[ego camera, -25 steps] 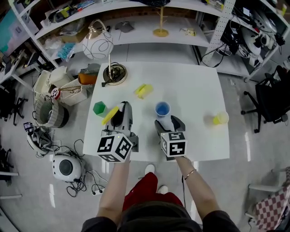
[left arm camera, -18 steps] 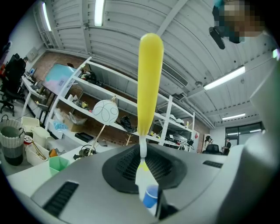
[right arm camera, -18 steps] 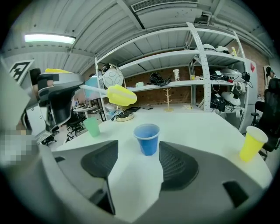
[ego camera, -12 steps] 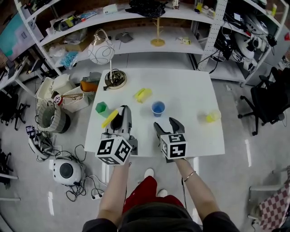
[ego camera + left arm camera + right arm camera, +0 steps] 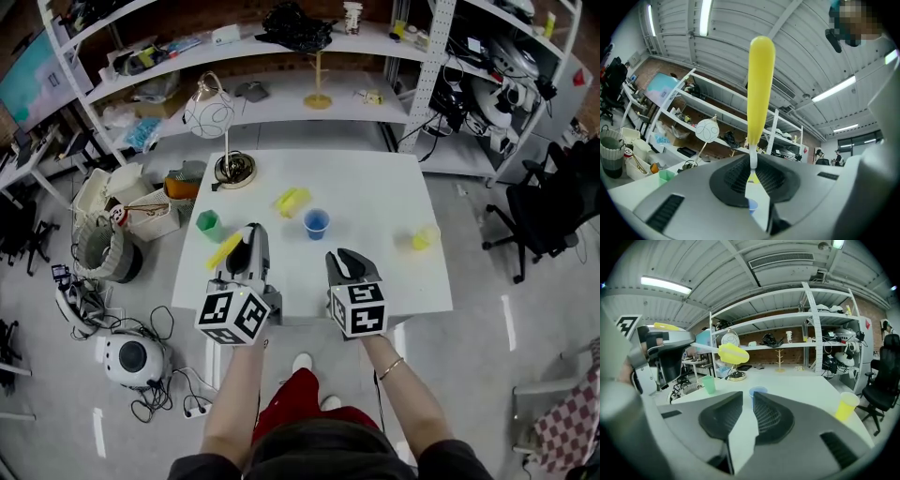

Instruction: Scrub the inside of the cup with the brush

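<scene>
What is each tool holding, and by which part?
Left tool clamps the brush by its thin white neck. Right tool is empty; its jaws have just been closing on nothing.

Upright blue cup [image 5: 316,223], seemingly empty; yellow brush [image 5: 226,250] aloft.

Your brush handle [image 5: 761,89] is smooth yellow plastic with a slight sheen. Your left gripper [image 5: 753,164] has a matt grey plastic shell and dark, ribbed pads [image 5: 733,177]. The table [image 5: 375,202] top is smooth, matt white. The blue cup [image 5: 316,223] and the green cup [image 5: 207,225] look like opaque plastic. The yellow cup [image 5: 423,237] is translucent plastic. The lamp base [image 5: 234,172] is shiny, brass-coloured metal.
</scene>
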`<state>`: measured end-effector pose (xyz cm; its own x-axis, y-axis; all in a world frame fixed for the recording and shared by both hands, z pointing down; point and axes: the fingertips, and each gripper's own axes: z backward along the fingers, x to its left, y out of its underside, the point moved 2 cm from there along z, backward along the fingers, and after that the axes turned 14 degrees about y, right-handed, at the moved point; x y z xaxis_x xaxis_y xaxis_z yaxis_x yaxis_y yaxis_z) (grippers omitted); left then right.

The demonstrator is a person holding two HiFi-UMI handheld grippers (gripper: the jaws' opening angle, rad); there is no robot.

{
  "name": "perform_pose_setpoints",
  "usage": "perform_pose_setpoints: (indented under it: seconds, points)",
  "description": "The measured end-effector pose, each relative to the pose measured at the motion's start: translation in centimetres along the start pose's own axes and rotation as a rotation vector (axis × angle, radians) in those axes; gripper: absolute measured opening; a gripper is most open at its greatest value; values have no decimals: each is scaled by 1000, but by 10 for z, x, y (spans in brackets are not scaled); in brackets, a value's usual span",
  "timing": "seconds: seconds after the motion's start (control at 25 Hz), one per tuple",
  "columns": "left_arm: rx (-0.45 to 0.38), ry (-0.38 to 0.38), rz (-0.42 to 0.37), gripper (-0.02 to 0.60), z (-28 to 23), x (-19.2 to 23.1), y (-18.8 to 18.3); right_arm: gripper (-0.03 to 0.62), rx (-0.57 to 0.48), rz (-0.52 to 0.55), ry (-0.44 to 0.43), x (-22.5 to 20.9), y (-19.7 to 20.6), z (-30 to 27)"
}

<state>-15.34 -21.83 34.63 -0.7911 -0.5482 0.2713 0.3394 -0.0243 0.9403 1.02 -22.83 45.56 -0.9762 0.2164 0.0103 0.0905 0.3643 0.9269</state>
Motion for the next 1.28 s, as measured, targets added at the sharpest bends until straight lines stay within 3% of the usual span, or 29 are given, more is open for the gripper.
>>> perform_pose_setpoints:
  seconds: [0.12,0.52,1.28]
  points:
    - [-9,10,-4,43,6,-12,-3,52,-29,2,3,-3,-5,15]
    - [-30,36,-26,43,25,-53,-14,21,-125,24,-12,-6,-17,64]
    - [-40,58,-70,43,69,-111,-21,18,-195,53,0,-10,-15,134]
